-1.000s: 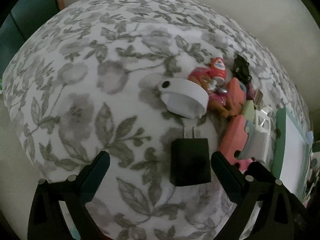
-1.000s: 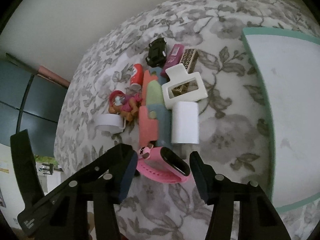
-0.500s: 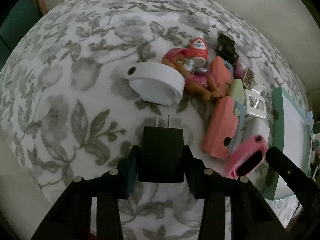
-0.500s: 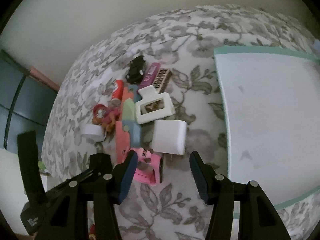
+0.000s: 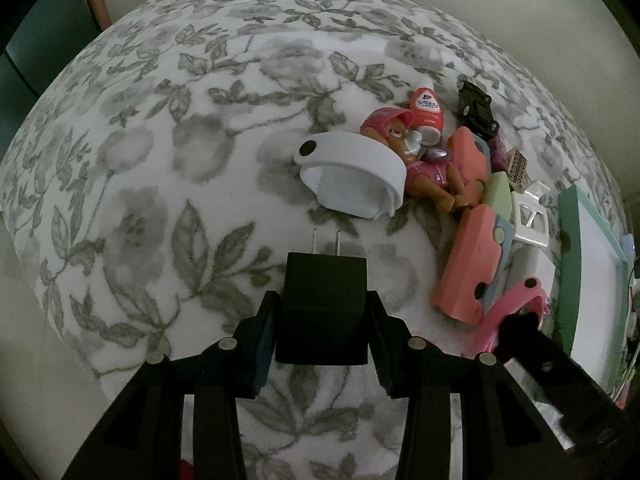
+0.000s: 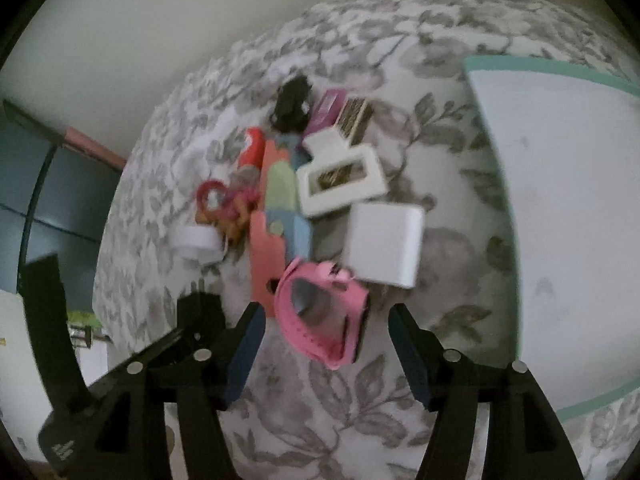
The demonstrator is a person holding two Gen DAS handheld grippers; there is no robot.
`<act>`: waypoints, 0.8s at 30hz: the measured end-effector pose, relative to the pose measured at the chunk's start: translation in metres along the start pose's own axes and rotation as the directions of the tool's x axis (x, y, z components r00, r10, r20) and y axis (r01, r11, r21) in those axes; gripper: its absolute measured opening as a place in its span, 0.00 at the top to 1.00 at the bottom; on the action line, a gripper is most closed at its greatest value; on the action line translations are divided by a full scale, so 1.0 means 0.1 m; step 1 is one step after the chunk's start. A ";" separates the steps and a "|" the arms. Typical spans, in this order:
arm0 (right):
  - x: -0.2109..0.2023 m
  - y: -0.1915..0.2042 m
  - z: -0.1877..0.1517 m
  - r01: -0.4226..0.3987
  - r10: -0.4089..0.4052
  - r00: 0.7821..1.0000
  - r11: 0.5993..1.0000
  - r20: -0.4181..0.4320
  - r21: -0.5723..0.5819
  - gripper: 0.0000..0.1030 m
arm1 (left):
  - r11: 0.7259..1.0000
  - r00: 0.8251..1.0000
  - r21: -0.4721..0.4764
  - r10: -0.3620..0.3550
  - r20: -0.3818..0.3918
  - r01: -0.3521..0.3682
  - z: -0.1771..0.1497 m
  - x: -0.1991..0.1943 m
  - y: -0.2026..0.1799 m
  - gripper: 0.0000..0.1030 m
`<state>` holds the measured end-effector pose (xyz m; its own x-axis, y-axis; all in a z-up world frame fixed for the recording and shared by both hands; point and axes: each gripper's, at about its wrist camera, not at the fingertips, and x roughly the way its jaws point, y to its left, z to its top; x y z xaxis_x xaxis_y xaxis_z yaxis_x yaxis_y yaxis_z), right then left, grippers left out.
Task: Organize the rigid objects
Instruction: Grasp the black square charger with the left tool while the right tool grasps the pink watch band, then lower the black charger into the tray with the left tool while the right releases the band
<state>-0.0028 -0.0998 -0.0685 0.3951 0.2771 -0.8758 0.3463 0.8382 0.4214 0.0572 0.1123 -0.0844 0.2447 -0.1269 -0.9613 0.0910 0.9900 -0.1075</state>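
My left gripper (image 5: 323, 316) is shut on a black plug adapter (image 5: 323, 304), prongs pointing away, just above the floral cloth (image 5: 160, 160). A white band (image 5: 352, 178) lies beyond it, beside a pink toy pup (image 5: 420, 160) and a red bottle (image 5: 427, 114). My right gripper (image 6: 323, 332) is open around a pink smartwatch (image 6: 324, 312), which stands on its edge between the jaws; neither fingertip touches it. A white cube charger (image 6: 384, 244) lies just past the watch.
A pile holds coral, green and blue foam shapes (image 6: 276, 208), a white hair clip (image 6: 340, 184), a black toy car (image 6: 292, 104) and a purple item (image 6: 328, 108). A white board with a teal rim (image 6: 580, 220) lies at the right.
My left gripper closed on the black adapter and lifted it slightly. My right gripper swung back over the pink watch, which has tipped onto its edge.
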 end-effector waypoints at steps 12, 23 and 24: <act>0.18 0.20 -0.01 0.098 -0.097 0.995 0.990 0.013 -0.098 0.48 | 1.000 1.000 0.014 0.013 -0.007 -0.013 0.01 0.06 -0.05 0.58; -0.19 -0.01 0.03 0.060 -0.059 0.998 0.997 0.030 -0.050 0.49 | 1.000 0.999 0.025 0.013 0.034 -0.014 0.09 -0.26 -0.22 0.58; -0.27 -0.05 0.05 0.055 -0.053 0.998 0.998 0.041 -0.043 0.49 | 0.999 0.999 0.033 0.013 0.043 -0.014 0.12 -0.31 -0.27 0.58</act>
<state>-0.0110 -0.1134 -0.0458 0.4110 0.2129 -0.8864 0.3307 0.8713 0.3626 0.0585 0.0888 -0.0489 0.2871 -0.1165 -0.9508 0.1188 0.9892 -0.0853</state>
